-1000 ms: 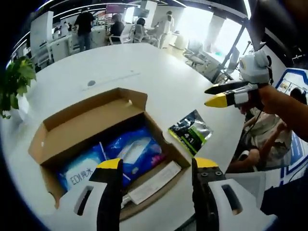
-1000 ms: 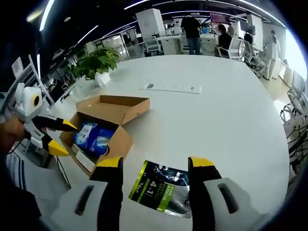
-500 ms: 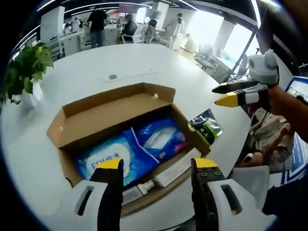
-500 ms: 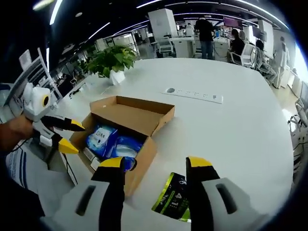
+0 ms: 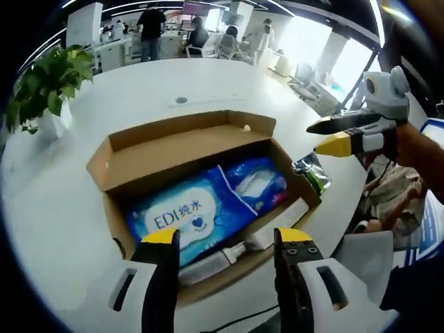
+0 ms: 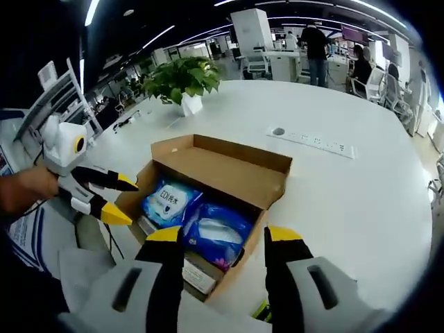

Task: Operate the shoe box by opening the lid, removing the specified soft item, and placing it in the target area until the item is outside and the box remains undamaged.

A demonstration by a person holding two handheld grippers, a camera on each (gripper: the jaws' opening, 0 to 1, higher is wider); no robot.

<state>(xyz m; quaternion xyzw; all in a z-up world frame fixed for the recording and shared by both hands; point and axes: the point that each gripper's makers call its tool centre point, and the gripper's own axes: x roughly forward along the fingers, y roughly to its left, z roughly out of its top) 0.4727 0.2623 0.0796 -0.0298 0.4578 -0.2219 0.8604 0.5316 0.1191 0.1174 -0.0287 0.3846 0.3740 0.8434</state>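
A large white oval table [image 5: 229, 83] carries everything, and an open cardboard shoe box [image 5: 182, 149] sits on it near the edge closest to the person, its lid folded back flat on the far side. Nothing covers the box opening. Inside the box, lying flat, are a blue soft pack of wet wipes [image 5: 186, 215] printed with "EDI", a second blue crinkled soft pack [image 5: 262, 189] touching it, and a long white item [image 5: 274, 229] along the near wall of the box. Beyond the box, a potted green plant [image 5: 45, 83] stands on the table, and a white power strip [image 6: 312, 141] lies on the table past the lid. A small green and black pouch [image 5: 313, 173] lies on the table just beside the box. The left gripper [image 5: 223, 239] hovers over the near wall of the box, its yellow-tipped fingers spread apart and grasping nothing. The right gripper [image 6: 216, 236] hangs above the other end of the box, its fingers also spread and empty. People stand at desks in the office background, well away from the box.
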